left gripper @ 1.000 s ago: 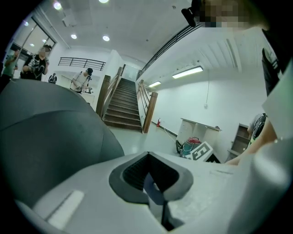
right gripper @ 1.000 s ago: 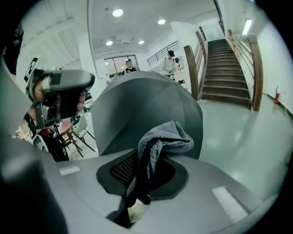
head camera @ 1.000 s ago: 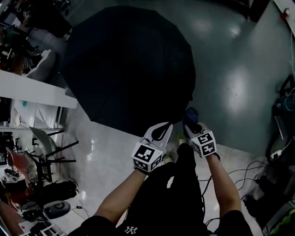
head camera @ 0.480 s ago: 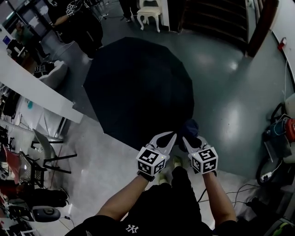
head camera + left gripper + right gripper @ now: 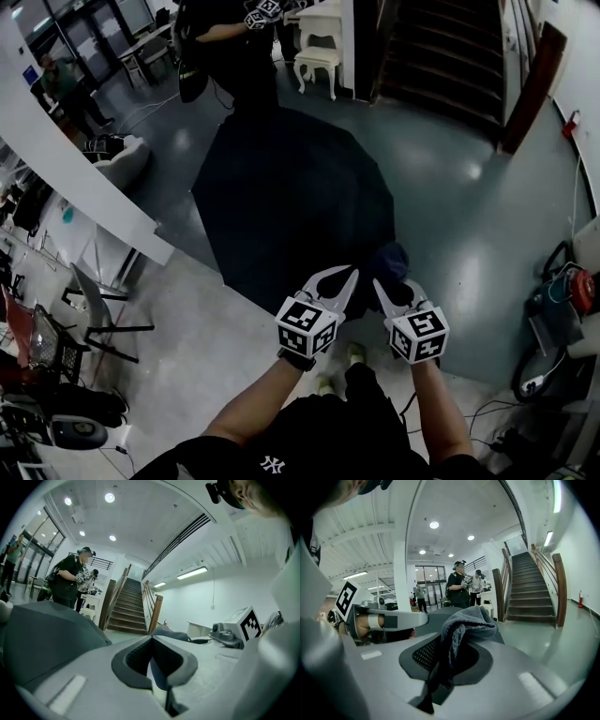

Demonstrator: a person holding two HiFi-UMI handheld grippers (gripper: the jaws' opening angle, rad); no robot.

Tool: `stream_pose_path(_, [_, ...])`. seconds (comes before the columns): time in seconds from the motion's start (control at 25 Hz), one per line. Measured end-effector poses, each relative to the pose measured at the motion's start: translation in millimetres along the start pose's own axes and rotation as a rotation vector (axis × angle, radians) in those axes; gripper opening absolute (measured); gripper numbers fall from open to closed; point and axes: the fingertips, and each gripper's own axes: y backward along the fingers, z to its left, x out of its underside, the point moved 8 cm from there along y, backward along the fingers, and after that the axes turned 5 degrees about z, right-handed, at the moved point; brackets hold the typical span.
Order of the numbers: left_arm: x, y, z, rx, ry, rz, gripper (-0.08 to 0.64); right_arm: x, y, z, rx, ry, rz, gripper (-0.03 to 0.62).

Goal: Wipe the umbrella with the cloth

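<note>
**Cloth gripped, canopy waiting**

Head view: the open dark umbrella (image 5: 291,202) sits on the floor (image 5: 469,187) just ahead of the person, canopy side up, with its near edge close to both grippers. The right gripper (image 5: 386,286) is clamped on a dark cloth (image 5: 390,258). The bunched cloth hangs over that near rim, but I cannot tell whether it touches the fabric. The left gripper (image 5: 349,275) hangs just beside it. Another person (image 5: 239,47) stands beyond the umbrella.

Left gripper view: the jaws are brought together with nothing caught between them. The canopy rises as a grey slope at the left, with a staircase (image 5: 123,611) behind.

Right gripper view: the cloth is pinched low between the jaws, and its loose end flops forward over the pads.

To my eye the cloth is being brought to the canopy and no real wiping stroke has begun. The next move calls for lowering the right gripper until the cloth presses on the nearest panel, then sweeping along it. The umbrella looks light and free to roll, so the left gripper may need to steady the rim.
</note>
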Motion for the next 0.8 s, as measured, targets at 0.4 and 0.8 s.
stream_pose_path(0.4, [-23.2, 18.0, 2.8, -0.022, -0.016, -0.042, 0.001, -21.9, -3.5, 17.2, -0.017, 0.036, -0.019, 0.080])
stream_pose_path(0.8, [-20.9, 20.4, 0.2, -0.032, -0.012, -0.052, 0.001, -21.4, -2.0, 19.1, -0.023, 0.046, -0.013, 0.080])
